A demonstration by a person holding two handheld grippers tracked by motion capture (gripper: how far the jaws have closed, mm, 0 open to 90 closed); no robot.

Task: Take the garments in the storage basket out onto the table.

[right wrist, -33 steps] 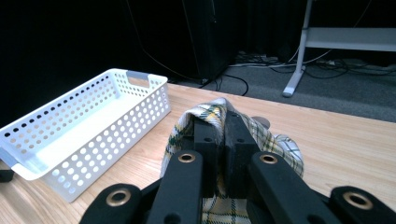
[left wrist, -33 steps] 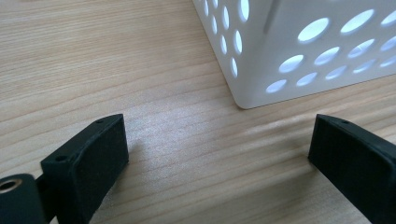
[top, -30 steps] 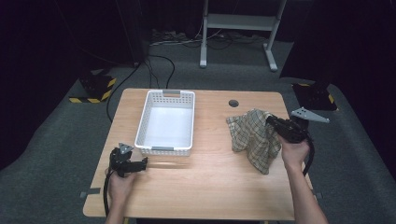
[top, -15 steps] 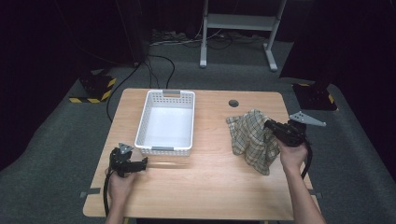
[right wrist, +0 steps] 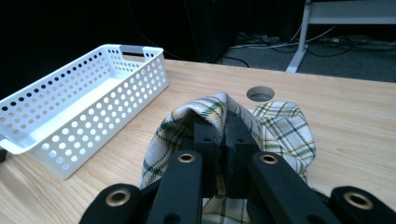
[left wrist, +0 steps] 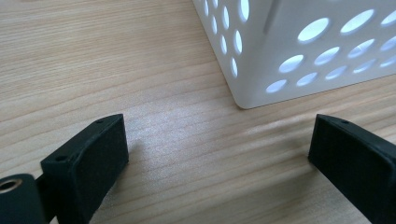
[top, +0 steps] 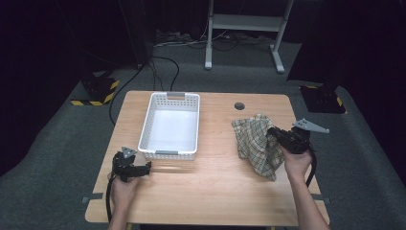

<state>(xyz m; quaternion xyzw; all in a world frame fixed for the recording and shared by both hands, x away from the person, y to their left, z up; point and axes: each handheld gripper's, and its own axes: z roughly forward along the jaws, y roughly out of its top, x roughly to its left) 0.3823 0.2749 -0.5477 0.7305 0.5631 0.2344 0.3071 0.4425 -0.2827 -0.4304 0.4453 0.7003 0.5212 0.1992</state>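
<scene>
Barely anything moved, right gripper (top: 274, 134) just nudged its pinched plaid cloth (top: 256, 143) a touch. Cloth's cream with green-yellow checks, bunched up over the jaw tips and hiding them. Left gripper (left wrist: 219, 154) sits spread beside the white basket (top: 170, 125).

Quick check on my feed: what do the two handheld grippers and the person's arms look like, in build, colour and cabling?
Both are black two-jaw tools. The left gripper has blocky, flat-faced jaws and a small grey three-cornered plate on top; a black cable trails off it toward the table edge. The right gripper has a larger grey plate, brass-coloured rivets on its linkage bars and a black cable looping beside the forearm. The forearms are bare, with no sleeves in sight.
</scene>
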